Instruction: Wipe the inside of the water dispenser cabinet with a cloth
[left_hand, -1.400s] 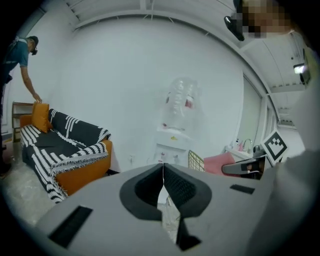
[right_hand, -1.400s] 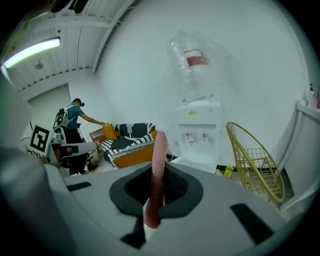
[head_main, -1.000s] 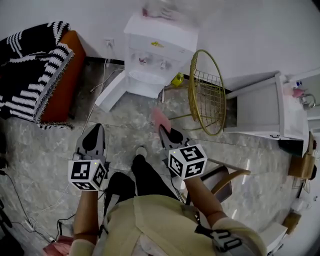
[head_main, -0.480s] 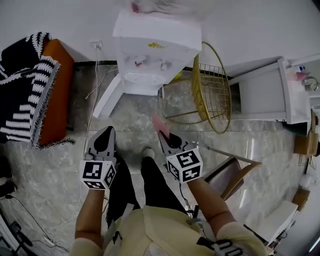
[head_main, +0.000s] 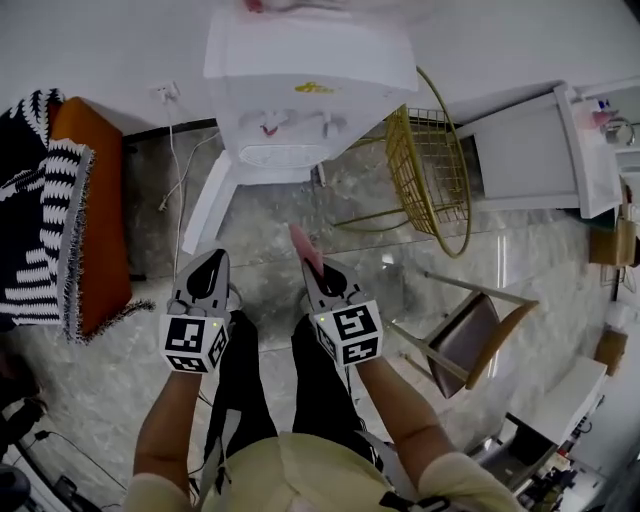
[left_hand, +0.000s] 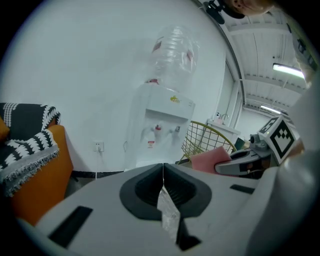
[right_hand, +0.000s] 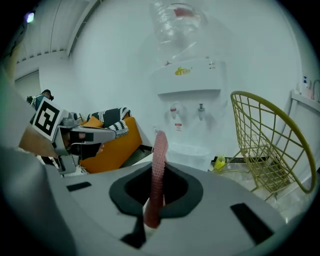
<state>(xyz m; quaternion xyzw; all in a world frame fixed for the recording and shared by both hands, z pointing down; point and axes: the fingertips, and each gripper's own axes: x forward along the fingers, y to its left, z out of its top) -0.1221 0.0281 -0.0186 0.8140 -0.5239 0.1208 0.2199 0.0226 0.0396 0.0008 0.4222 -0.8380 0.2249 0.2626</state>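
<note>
**Water dispenser, white and floor-standing (head_main: 300, 90), faced from well back; wiping cloth carried ready**

Set against the white wall, with a clear water bottle (right_hand: 177, 22) on top and two taps on the front. Lower cabinet interior not shown in any view. Flat white panel (head_main: 212, 200) angled out over the floor at the unit's lower left, judged to be the cabinet door standing open for access.

Pink, nubbly cloth (right_hand: 159, 165) pinched edge-on in the right gripper (head_main: 312, 275). Jaws closed on its lower part, upper part standing free beyond the tips, likely to leave a loose flap for wiping.

Left gripper (head_main: 210, 262) level beside it, jaws together with nothing of the task between them. Only a pale crinkled sliver (left_hand: 167, 215) low in the seam, nature unclear. Free, probably, for steadying the door.

Both grippers aimed at the dispenser and well apart from it, above the grey marbled floor (head_main: 270, 225). Gold wire basket frame (head_main: 435, 165) just beside the unit on the right gripper's side. Orange sofa with black-and-white striped throw (head_main: 95, 210) off to the left. Neither in the line of approach.

Stage judged as approach, wiping not yet begun. Next move likely to call for closing in and lowering toward the cabinet opening.
</note>
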